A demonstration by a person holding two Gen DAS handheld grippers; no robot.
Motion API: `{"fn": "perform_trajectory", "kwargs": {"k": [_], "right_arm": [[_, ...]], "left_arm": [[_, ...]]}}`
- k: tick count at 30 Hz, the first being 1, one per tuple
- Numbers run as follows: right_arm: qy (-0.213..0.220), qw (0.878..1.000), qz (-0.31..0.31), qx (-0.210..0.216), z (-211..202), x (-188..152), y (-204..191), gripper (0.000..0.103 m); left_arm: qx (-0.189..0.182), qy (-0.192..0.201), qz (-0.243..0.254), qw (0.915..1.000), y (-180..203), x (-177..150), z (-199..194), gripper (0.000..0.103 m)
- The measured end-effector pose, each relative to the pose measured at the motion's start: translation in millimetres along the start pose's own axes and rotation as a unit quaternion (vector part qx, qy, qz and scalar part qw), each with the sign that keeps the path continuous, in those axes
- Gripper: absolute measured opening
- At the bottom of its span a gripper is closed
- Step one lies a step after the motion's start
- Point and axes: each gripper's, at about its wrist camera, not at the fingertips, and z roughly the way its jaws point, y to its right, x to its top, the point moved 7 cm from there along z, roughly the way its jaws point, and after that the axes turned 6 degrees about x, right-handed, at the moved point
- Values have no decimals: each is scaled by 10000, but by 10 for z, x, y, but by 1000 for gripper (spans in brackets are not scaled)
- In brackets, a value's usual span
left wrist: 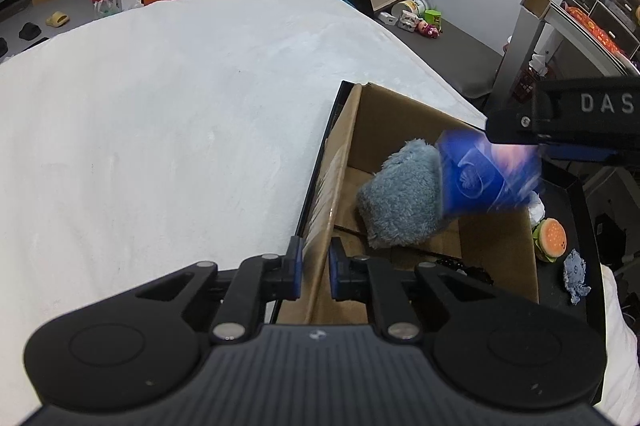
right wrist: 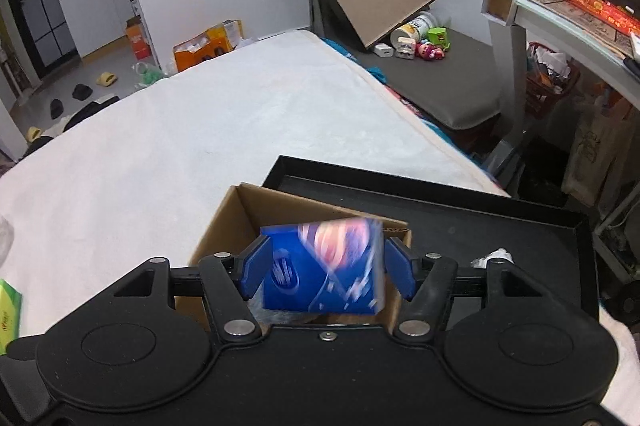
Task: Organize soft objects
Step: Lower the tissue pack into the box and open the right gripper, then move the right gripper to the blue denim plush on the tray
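Left gripper (left wrist: 314, 272) clamps cardboard box (left wrist: 404, 186) wall, lower centre. Right gripper (right wrist: 326, 268) open — blurred blue pack (right wrist: 324, 266) loose between pads, above box beside grey plush (left wrist: 400, 194) inside.

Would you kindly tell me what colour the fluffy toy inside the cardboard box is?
The fluffy toy is grey-blue, clearest in the left wrist view.

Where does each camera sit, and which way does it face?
Left wrist: on the left claw, looking down at the cardboard box wall it pinches; the right claw's body shows at the right edge.
Right wrist: on the right claw, above the box, blue packet between its fingers.
Shared: box, blue packet, white bed.
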Motion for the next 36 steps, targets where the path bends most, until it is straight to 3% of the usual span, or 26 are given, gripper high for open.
{"fn": "perform_trajectory", "kwargs": {"k": [3,16,20,24,27,30,36], "right_arm": [[12,10000,56,-25,-35,-31,53,71],[184,9985,428,-271,-357,-223,555,83],[183,9977,555,-339,-438,-330,754,84],[158,9969,660,-411,-488,-455,945,84],[154,9961,756,-427,-512,-538,1073,84],[161,9951,853,-464,-538,-622,1201,84],[53,9930,1070,-492,-507,-822,1452,84]], "left_arm": [[5,7,9,10000,-2,4,-9,12],[302,-153,79,9994,35,15,-2,20],[590,6,257,9979,52,30,-63,38],[520,65,282,9982,107,54,-121,62],[594,129,407,9973,168,58,-171,74],[634,198,570,9962,240,54,-203,82],[709,126,768,9944,354,22,-159,84]]}}
